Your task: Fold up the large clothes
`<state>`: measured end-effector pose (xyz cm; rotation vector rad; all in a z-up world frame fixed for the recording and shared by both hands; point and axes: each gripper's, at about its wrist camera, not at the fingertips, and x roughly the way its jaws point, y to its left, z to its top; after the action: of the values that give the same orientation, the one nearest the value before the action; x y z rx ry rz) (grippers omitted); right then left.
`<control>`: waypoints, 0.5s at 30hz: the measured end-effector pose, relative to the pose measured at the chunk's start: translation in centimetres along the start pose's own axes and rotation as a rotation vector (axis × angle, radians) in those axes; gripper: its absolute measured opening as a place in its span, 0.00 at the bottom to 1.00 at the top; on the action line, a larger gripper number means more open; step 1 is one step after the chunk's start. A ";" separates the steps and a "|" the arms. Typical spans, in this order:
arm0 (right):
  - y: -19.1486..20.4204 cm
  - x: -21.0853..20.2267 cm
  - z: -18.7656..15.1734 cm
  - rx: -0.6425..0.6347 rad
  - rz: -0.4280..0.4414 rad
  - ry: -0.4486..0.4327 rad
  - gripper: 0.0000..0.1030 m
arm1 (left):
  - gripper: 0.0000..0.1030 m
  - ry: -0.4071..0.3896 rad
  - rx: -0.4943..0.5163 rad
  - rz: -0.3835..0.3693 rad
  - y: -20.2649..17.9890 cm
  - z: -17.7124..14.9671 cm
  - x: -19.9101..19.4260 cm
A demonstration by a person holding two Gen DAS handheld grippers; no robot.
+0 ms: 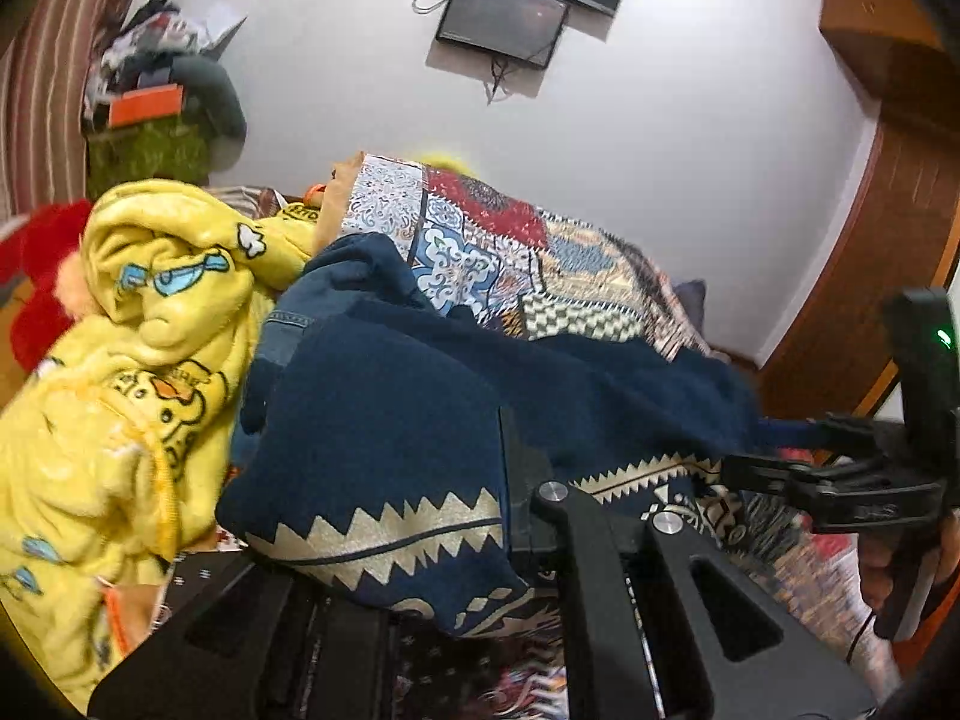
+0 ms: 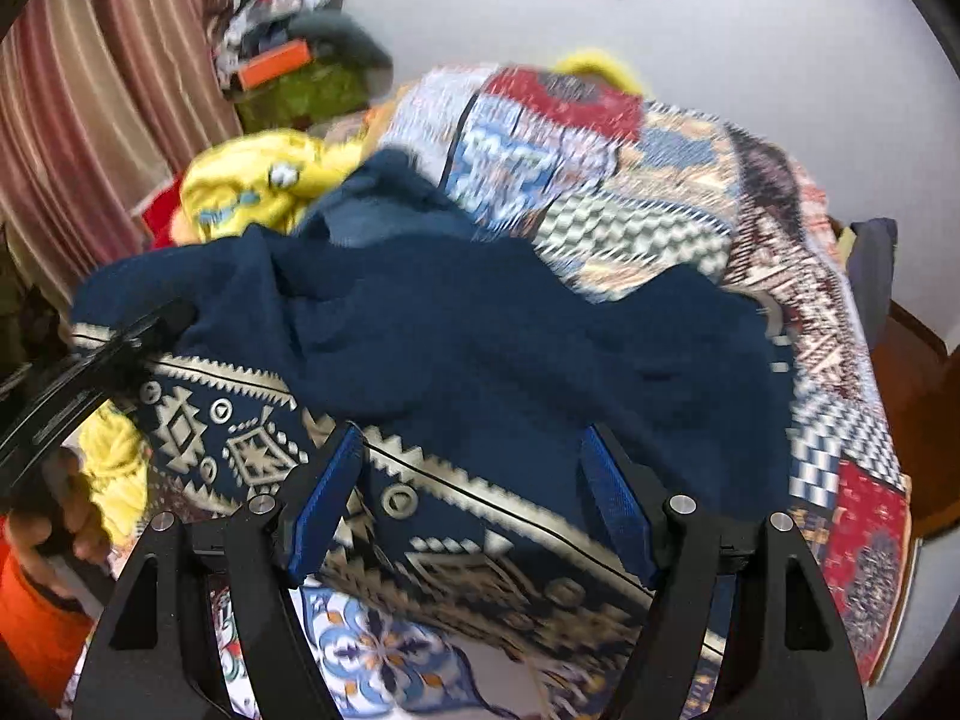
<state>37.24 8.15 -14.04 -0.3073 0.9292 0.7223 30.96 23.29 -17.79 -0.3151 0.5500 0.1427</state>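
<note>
Navy blanket (image 1: 384, 408) with beige zigzag border lies bunched on bed, over patchwork bedspread (image 1: 540, 264). Left gripper (image 1: 510, 480) pressed together, pinching border edge of navy blanket; fabric drapes over its fingers. Right gripper (image 2: 474, 504) spread wide, blue pads (image 2: 327, 498) on both sides of patterned border, not pressing it; view blurred. Yellow cartoon blanket (image 1: 138, 348) crumpled just beside navy blanket, on its left. Striped curtain (image 2: 102, 96) behind. Screen (image 1: 504, 18) on white wall.
</note>
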 end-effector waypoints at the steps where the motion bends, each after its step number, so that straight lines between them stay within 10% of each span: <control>1: 0.4 1.1 0.0 -0.011 -0.013 0.023 0.70 | 0.07 -0.004 0.018 0.006 -0.2 -0.1 0.1; 15: -2.0 3.3 -1.4 0.018 0.022 0.094 0.74 | 0.07 -0.077 0.205 -0.039 -6.7 1.6 0.7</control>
<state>39.04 7.41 -17.64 -0.3181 1.0288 0.7239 33.78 17.49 -15.20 -0.1206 0.4770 0.0596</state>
